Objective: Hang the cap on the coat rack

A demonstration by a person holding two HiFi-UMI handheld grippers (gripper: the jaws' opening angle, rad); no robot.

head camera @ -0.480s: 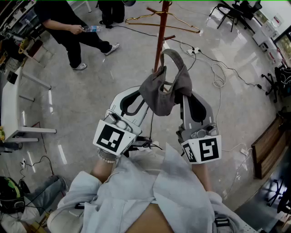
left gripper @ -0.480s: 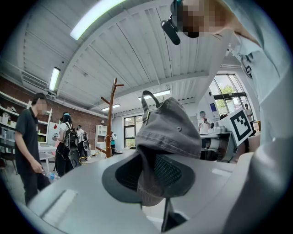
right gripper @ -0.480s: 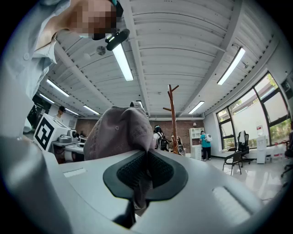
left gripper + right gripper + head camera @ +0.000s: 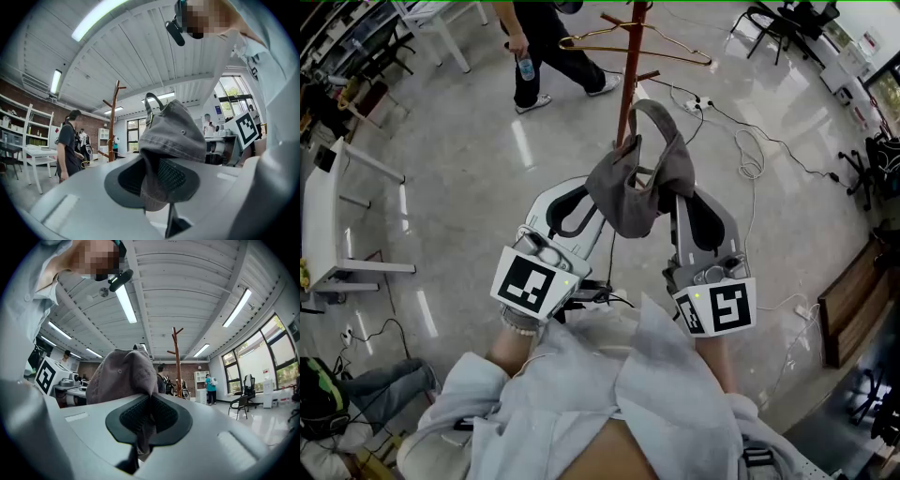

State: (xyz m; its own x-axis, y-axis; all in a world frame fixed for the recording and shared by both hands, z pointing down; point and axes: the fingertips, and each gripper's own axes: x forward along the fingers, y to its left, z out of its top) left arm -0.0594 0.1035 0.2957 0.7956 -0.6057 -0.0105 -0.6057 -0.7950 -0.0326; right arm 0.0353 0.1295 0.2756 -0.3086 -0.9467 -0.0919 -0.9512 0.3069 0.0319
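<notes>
The left claw (image 4: 592,208) and the right claw (image 4: 680,211) are each clamped on an edge of the grey cap (image 4: 639,183), and in the head view they stand in the same place as half a second ago. The cap hangs between them, its strap loop on top, directly in front of the brown pole of the coat rack (image 4: 628,89); I cannot tell if it touches the pole. No peg carries the cap yet. A wire hanger (image 4: 639,45) hangs on the rack higher up. What has changed is the person in dark clothes (image 4: 546,42): earlier at the upper left, this person now walks at the top middle, near the rack, with a bottle (image 4: 525,67) in the hand. A white tabletop (image 4: 323,211) stays at the left edge, and cables (image 4: 752,150) lie on the floor to the right.

In the left gripper view the left claw (image 4: 159,180) has its jaws closed on the lower edge of the cap (image 4: 176,133), which rises over them. The coat rack (image 4: 114,117) stands behind, at the left.

In the right gripper view the right claw (image 4: 147,417) pinches a fold of the cap (image 4: 122,376) between its dark pads (image 4: 164,416). The coat rack (image 4: 177,363) is upright beyond it.
</notes>
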